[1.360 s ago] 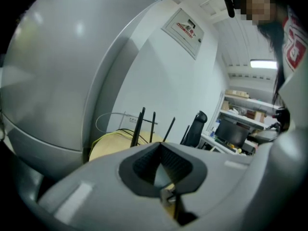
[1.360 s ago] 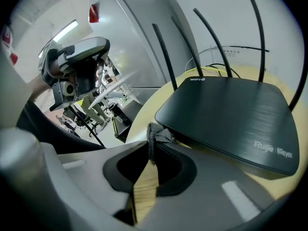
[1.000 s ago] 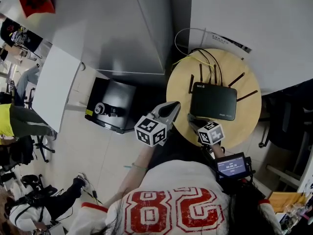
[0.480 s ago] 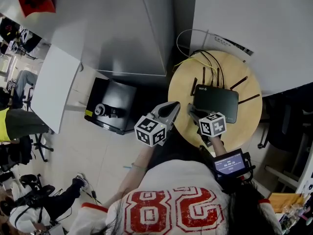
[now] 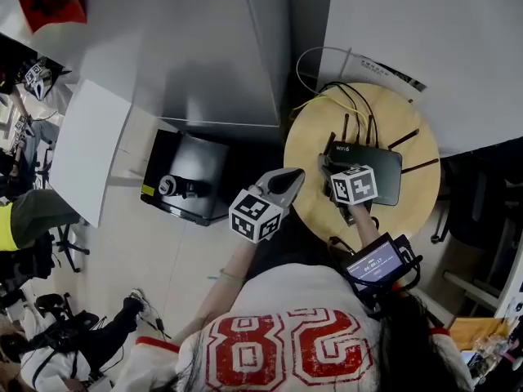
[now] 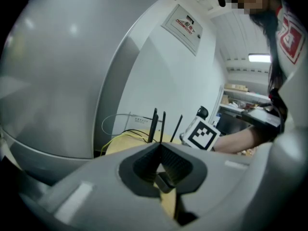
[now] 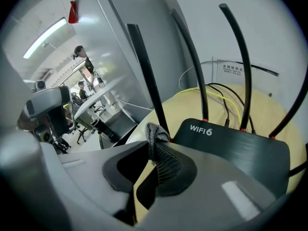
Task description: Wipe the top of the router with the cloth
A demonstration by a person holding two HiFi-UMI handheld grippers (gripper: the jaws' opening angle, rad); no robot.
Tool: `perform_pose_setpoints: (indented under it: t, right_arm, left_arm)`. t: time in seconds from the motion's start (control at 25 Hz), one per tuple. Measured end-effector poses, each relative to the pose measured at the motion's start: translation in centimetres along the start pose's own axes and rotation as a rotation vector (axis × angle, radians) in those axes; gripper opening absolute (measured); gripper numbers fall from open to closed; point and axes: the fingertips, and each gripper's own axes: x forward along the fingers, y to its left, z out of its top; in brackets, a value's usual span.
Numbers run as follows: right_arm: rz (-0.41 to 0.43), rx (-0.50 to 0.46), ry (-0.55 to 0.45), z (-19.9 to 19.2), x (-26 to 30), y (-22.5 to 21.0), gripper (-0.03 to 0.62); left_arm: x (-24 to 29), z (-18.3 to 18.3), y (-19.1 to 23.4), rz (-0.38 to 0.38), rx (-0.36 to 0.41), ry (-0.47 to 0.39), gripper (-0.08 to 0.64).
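Hovering by the near left corner of the router [image 5: 377, 170], centre right in the head view, the right gripper [image 5: 328, 172] looks placed to begin a wipe. The left gripper [image 5: 288, 181] hangs at the left edge of the round table [image 5: 409, 219], apparently kept clear.

In the left gripper view, the jaws are pressed together on nothing. A wall sign [image 6: 183, 25] at upper centre is too small to read.

In the right gripper view, the jaws pinch a grey cloth [image 7: 155, 141] at lower centre. The router's lid reads "WIFI 6".

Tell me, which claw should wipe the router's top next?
The right claw, I'd say. It is shut on the grey cloth, with the router just ahead. The left claw is shut, empty and off to the side.
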Motion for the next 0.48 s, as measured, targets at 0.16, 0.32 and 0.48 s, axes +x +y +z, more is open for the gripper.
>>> perform_pose_setpoints:
  t: [0.16, 0.32, 0.48]
  right_arm:
    - [-0.021, -0.004, 0.025, -0.3, 0.4, -0.1, 0.038]
    - [-0.023, 0.023, 0.031, -1.0, 0.5, 0.2, 0.038]
    - [-0.015, 0.039, 0.022, -1.5, 0.2, 0.8, 0.038]
  left_arm:
    - [0.0, 0.1, 0.6, -0.004, -0.009, 0.000, 0.002]
    - [0.2, 0.4, 0.8, -0.022, -0.023, -0.003, 0.002]
    - [0.7, 0.3, 0.5, -0.044, -0.022, 0.005, 0.002]
